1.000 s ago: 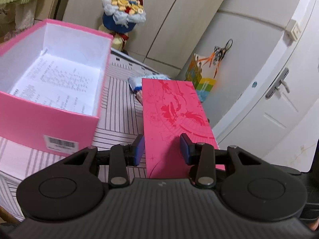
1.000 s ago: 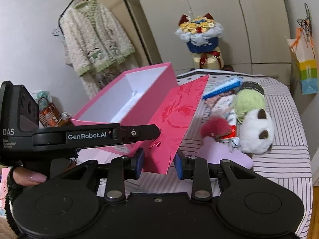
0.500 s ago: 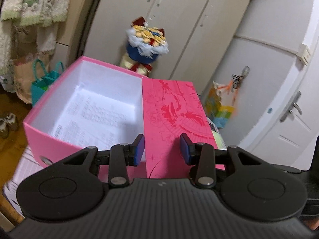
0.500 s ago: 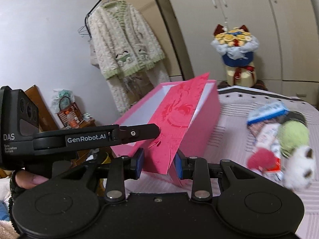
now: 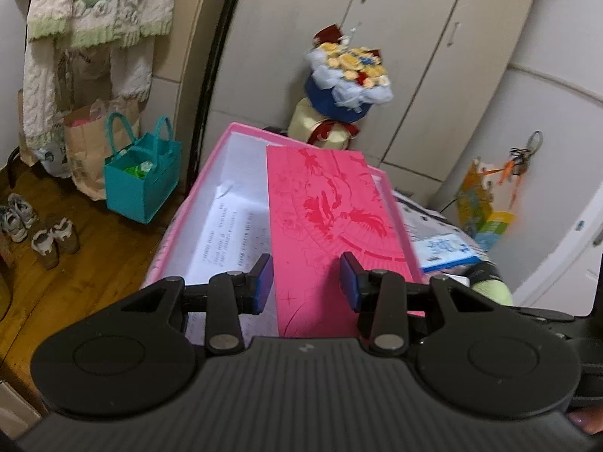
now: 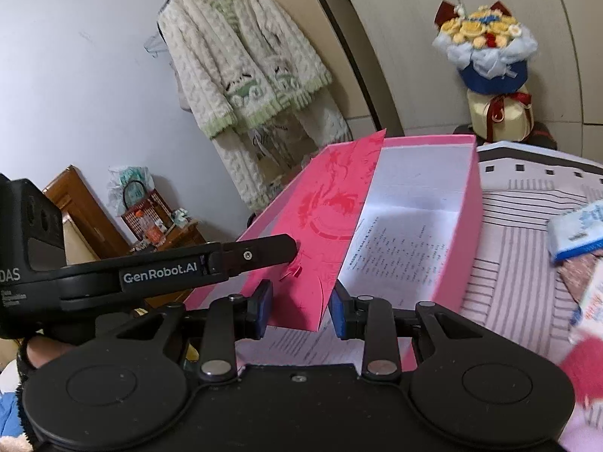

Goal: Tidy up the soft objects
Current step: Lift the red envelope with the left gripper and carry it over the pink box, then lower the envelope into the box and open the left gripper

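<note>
Over at the far left of the pink box (image 5: 211, 173), a cream and green cardigan (image 6: 245, 64) is seen hanging on the wall, and a teal bag (image 5: 141, 184) is parked on the wooden floor beside the box. The box itself is seen open, with printed paper lying on its white bottom. Held over the box is the red lid (image 5: 331, 226), patterned in darker red, and it is gripped from both ends: the left gripper (image 5: 306, 280) is clamped on its near edge, the right gripper (image 6: 300, 307) is clenched on a lower corner, with the lid tilted up above the box's left wall. Behind the box, a flower bouquet (image 5: 348, 75) is stood against the wardrobe doors. To the right of the box, on the striped bedspread (image 6: 520, 241), a blue and white packet (image 6: 576, 231) is spotted, blurred.
</note>
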Tool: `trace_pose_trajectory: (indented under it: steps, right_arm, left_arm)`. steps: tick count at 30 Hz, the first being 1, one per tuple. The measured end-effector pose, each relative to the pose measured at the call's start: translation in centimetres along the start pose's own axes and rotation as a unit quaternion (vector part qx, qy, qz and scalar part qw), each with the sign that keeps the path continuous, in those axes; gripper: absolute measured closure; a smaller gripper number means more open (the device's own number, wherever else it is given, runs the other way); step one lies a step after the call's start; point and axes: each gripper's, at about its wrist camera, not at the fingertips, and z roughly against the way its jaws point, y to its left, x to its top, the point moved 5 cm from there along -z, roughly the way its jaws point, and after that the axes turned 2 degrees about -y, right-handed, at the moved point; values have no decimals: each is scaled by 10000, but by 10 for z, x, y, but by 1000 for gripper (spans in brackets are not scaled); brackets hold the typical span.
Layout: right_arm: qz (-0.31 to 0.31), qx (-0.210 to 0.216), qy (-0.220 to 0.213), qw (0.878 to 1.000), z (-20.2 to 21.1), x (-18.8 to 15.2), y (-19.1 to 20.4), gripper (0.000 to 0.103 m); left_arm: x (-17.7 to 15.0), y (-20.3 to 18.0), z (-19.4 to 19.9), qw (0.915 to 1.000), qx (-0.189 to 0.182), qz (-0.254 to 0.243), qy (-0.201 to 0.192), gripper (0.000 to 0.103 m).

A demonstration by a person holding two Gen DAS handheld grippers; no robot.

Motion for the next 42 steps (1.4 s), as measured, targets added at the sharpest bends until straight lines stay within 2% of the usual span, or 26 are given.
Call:
trace_pose_trajectory:
  steps: [6,11,13,16,18,20,22,25,27,33,42]
  right_arm:
    - [-258,17,379,9989,-34,11,-13,66]
    - [-307,5,653,9974,-51,12,-19,66]
    - [-290,14,763,9967,-56,12,-19,66]
    - [-274,42,886,9957,-59,10,-18,66]
    - [-306,72,886,9956,-58,9,-17,66]
    - [-245,157,955,9950,-60,9,-12,67]
    - [-79,34,939,9955,-61,9,-7,66]
    - [298,-248,858,9956,-58,8,-1,58]
    - [390,-325,831,9952,-55,7,1,56]
    - [682,-573,797,9928,-35,5,7,52]
    - [1194,-844,556,9877,7,-2,28,38]
  left_arm:
    - [15,19,-34,9991,215,2,355,66]
    - [18,24,-45,9980,360,-92,510,66]
    - [18,23,-48,9972,457,-258,540,66]
    - [17,14,-47,9934,642,-806,512,66]
    - [19,13,-47,9923,679,-878,554,66]
    - [21,12,-48,9922,546,-903,657,66]
    - [19,9,-50,9917,442,-881,829,66]
    - [15,1,-46,9895,610,-1139,646,62]
    - [14,-1,-41,9889,623,-1227,564,62]
    - [15,-6,-16,9896,493,-1276,448,53]
    - [9,-23,38,9879,225,-1523,201,42]
